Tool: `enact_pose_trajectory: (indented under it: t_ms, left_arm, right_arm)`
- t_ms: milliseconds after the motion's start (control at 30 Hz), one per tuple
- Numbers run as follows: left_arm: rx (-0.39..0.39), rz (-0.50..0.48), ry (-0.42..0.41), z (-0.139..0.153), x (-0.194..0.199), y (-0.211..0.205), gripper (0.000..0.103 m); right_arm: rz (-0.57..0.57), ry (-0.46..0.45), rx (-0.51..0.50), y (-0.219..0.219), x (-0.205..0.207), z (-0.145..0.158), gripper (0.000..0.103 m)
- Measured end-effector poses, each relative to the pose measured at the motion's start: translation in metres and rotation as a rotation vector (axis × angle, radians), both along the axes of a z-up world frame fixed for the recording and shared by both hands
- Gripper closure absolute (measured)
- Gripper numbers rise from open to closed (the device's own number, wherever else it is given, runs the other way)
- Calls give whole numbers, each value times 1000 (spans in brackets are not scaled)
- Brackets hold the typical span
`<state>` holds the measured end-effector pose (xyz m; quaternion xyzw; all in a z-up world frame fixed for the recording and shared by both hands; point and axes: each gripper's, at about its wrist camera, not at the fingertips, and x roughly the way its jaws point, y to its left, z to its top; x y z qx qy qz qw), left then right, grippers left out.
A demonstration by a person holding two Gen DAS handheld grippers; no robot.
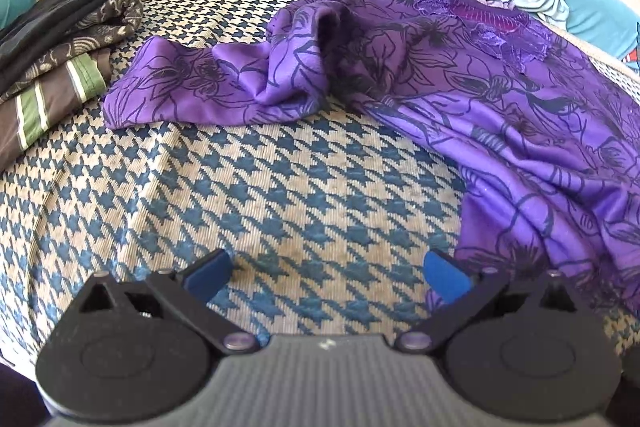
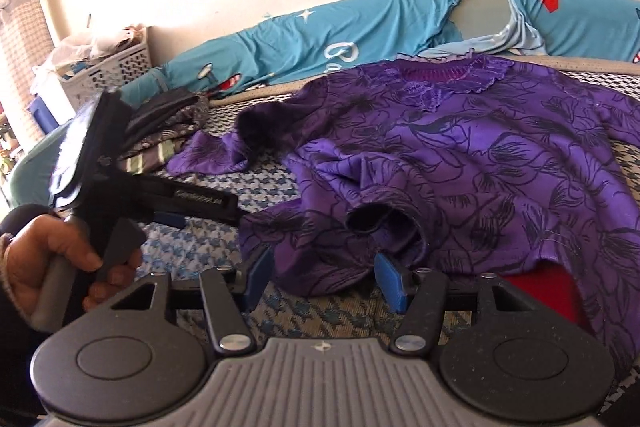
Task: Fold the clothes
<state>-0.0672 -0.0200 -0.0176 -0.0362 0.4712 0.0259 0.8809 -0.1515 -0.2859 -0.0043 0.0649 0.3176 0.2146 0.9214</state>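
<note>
**Purple top spread on the checked bed cover**

Checked blue-and-cream bed cover (image 1: 280, 187) fills the room's foreground, and on it lies the purple top (image 2: 460, 163), printed with dark flowers, lace neckline toward the wall. It lies rumpled rather than folded: one sleeve (image 1: 180, 91) trails off toward the left, the near hem is bunched and rolled open.

Thin, shiny cloth like this looks light and slippery; I'd guess it slides and sags, so a pinch at a seam, hem edge or shoulder would hold best.

Left gripper (image 1: 326, 277) hovers over bare cover, jaws apart and empty, the hem just beside its right finger. Right gripper (image 2: 324, 277) sits at the bunched hem, jaws apart, nothing clamped.

Beyond, a stack of folded clothes (image 1: 52, 67) rests at the left, a turquoise sheet (image 2: 340, 27) runs along the wall, and a basket (image 2: 108, 71) stands in the corner.
</note>
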Motion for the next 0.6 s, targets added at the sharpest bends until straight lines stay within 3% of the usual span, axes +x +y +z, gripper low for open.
enact_pose_trajectory:
  t_ms: [233, 533, 600]
  left_arm:
    - [3, -4, -3, -1, -2, 0, 0]
    - [12, -6, -3, -2, -1, -1, 0]
    - [15, -6, -3, -2, -2, -2, 0]
  right_arm:
    - [-91, 25, -31, 1, 18, -8, 46]
    - [-120, 83, 52, -6, 28, -18, 45]
    - [-118, 74, 66, -5, 29, -20, 53]
